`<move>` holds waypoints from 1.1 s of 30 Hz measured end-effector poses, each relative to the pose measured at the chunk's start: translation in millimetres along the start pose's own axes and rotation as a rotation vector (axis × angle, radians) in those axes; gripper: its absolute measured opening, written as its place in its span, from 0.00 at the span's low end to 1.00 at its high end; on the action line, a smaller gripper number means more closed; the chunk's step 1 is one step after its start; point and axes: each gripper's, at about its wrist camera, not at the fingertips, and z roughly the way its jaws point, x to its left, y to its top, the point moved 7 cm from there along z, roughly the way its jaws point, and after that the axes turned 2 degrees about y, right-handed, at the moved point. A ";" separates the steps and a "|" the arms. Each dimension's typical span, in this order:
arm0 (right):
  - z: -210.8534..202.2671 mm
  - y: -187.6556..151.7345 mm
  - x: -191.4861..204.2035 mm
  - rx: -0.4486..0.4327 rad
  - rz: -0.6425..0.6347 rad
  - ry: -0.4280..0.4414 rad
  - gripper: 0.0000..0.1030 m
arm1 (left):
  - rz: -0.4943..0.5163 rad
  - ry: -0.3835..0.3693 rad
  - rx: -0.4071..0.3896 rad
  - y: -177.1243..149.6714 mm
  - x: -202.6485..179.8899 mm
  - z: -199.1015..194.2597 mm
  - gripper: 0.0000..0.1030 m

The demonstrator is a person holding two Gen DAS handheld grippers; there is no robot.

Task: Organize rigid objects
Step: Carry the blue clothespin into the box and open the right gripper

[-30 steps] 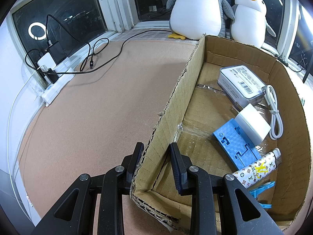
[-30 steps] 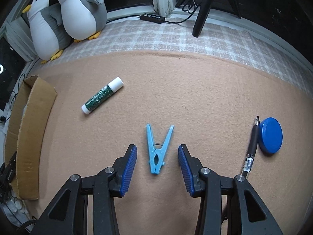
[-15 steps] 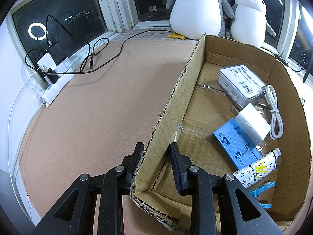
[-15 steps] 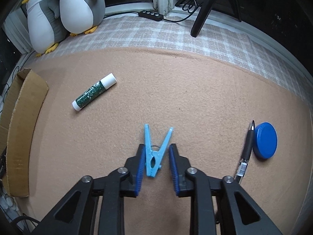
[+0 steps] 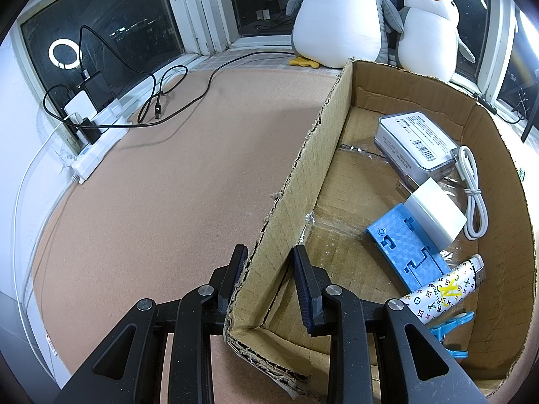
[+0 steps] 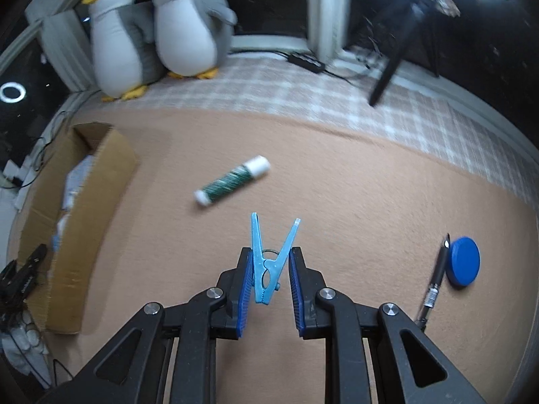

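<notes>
Right gripper [image 6: 271, 271] pinches the blue clothespin [image 6: 269, 262], prongs toward twelve o'clock; left gripper [image 5: 269, 269] seemingly clamps the cardboard box [image 5: 303, 181] wall.

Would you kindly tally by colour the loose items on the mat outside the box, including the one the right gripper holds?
Blue: 2, clothespin held in the right gripper, round lid
Green: 1, glue stick
Black: 1, pen
Total: 4
</notes>
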 end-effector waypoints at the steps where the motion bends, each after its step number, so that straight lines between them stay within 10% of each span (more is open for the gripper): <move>1: -5.1 3.3 11.7 -0.012 -0.021 0.014 0.18 | 0.000 0.000 0.000 0.2 0.1 0.1 0.28; 20: -21.4 12.4 183.9 -0.047 -0.306 0.207 0.18 | -0.004 0.000 -0.002 2.3 0.2 0.3 0.28; 33: 0.4 0.6 231.8 -0.007 -0.382 0.218 0.19 | -0.003 0.000 -0.002 1.6 -0.1 -0.1 0.28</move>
